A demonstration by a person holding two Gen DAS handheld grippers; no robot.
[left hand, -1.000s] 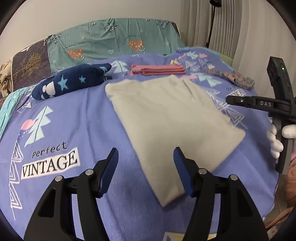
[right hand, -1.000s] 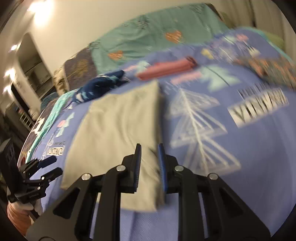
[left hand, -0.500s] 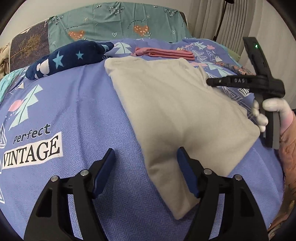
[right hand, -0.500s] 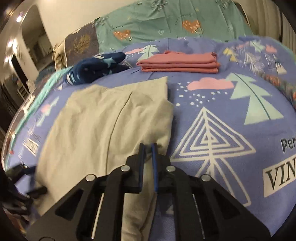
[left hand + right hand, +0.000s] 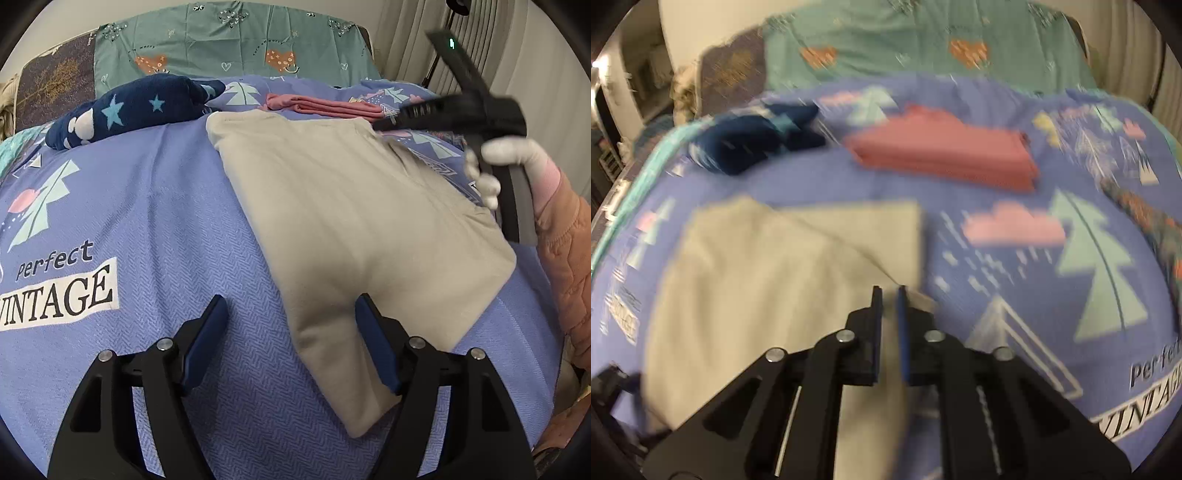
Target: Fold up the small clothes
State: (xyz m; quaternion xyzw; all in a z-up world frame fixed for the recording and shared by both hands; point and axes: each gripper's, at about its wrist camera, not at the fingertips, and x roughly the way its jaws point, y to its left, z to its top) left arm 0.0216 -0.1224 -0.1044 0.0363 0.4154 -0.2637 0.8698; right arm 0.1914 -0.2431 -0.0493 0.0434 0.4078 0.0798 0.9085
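Note:
A beige garment (image 5: 351,221) lies folded flat on the blue printed blanket (image 5: 129,221), running diagonally. My left gripper (image 5: 289,299) hangs over its near corner. Its jaws are opening; the cloth's left edge lies below the gap, untouched by the pads. My right gripper (image 5: 889,289) hovers over the far right part of the beige garment (image 5: 757,277). Its jaws are opening from a narrow slit, with nothing between them. In the left wrist view the right gripper (image 5: 384,123) is above the garment's far corner, held by a gloved hand (image 5: 509,155).
A folded pink garment (image 5: 325,105) and a rumpled navy star-print piece (image 5: 129,107) lie past the beige one. A patterned cloth (image 5: 1145,214) lies at the right edge. Teal pillows (image 5: 240,48) stand at the head. A pink sleeve (image 5: 569,258) is at the right.
My left gripper has sunk closer to the garment's near corner and its jaws stand wider. The right gripper swept along the garment toward its far end; its jaws narrowed to a slit.

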